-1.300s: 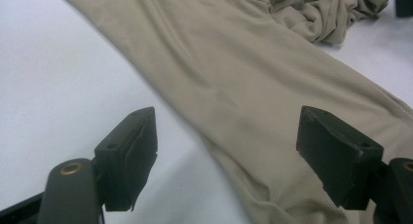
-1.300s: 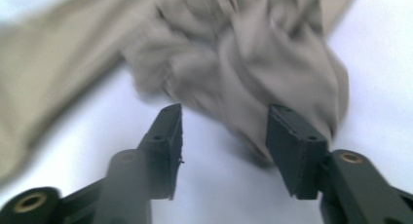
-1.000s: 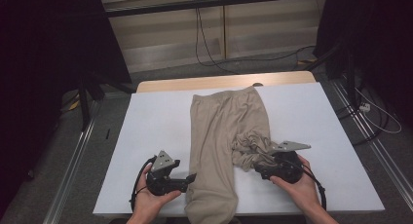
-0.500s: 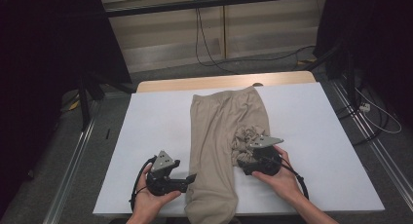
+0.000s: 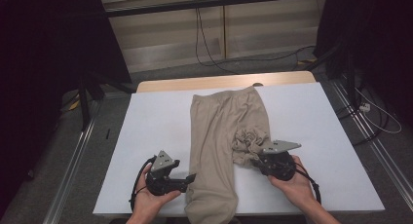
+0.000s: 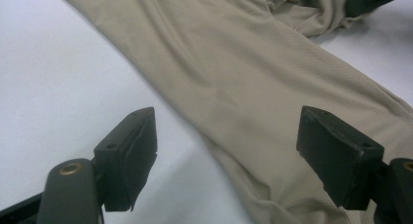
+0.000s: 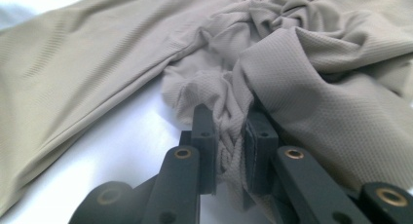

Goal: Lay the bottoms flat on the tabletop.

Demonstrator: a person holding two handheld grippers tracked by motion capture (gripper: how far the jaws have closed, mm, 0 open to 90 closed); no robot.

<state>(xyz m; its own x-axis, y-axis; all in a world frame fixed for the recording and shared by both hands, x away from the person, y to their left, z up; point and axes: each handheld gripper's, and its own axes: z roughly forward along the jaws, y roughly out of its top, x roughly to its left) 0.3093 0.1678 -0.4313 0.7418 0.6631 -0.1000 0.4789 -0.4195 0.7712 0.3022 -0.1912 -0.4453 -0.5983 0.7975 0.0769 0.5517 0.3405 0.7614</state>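
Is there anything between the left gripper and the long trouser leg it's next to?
Nothing visible. The left gripper is open, its jaws set either side of the edge of the beige trousers on the white table. The right gripper is shut on the bunched leg, off to the side.

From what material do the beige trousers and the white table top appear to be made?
Trousers: probably a thin, matte knitted synthetic; a fine mesh texture shows, and the cloth bunches softly in the shut right gripper. Table top: smooth white, faintly glossy, perhaps laminate or plastic sheet; uncertain.
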